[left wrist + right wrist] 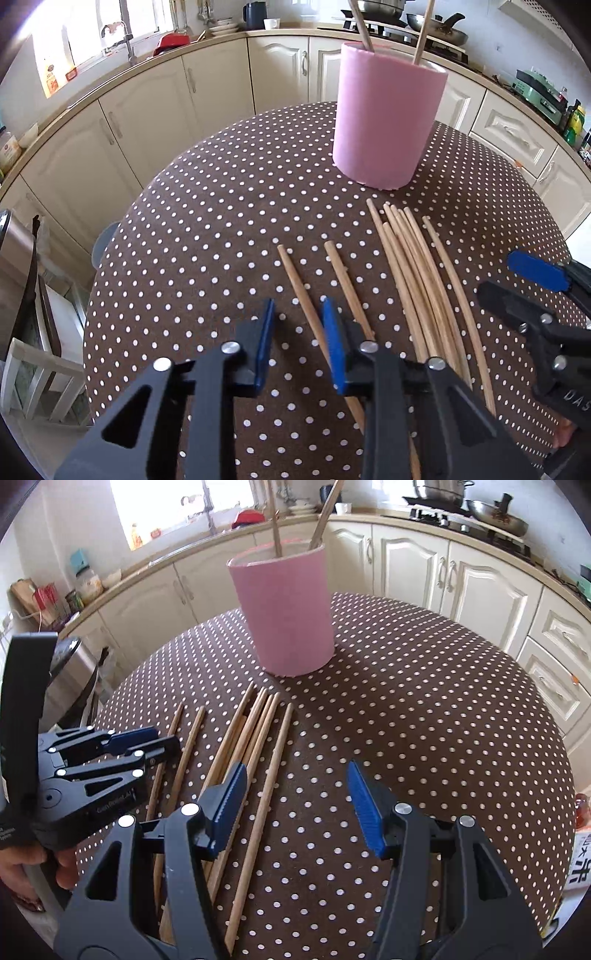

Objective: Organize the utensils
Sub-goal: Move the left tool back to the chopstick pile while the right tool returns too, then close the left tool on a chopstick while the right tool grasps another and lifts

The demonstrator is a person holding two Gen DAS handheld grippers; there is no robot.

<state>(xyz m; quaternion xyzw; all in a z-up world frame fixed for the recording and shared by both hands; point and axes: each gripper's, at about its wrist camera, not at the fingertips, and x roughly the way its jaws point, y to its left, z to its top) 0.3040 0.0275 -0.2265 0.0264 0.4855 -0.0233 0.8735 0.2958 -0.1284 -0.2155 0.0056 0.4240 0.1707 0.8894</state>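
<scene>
The pink cup [388, 122] stands upright on the dotted table [221, 229], holding 2 chopsticks [362, 26]. Loose chopsticks [417, 280] lie just in front of the cup. The left tool [301, 339] straddles 1 chopstick [301, 295], pads not pressing. The right tool [295, 805] gapes half-open, empty, over the table in front of the cup.

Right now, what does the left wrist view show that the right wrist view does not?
Only the left wrist view shows the left tongs from behind, one chopstick running between their blue pads, plus a green appliance on the counter. Only the right wrist view shows the person's hand and the right tongs open over bare cloth. Both show the pink cup holding two chopsticks and the loose pile on the dotted tablecloth.
</scene>
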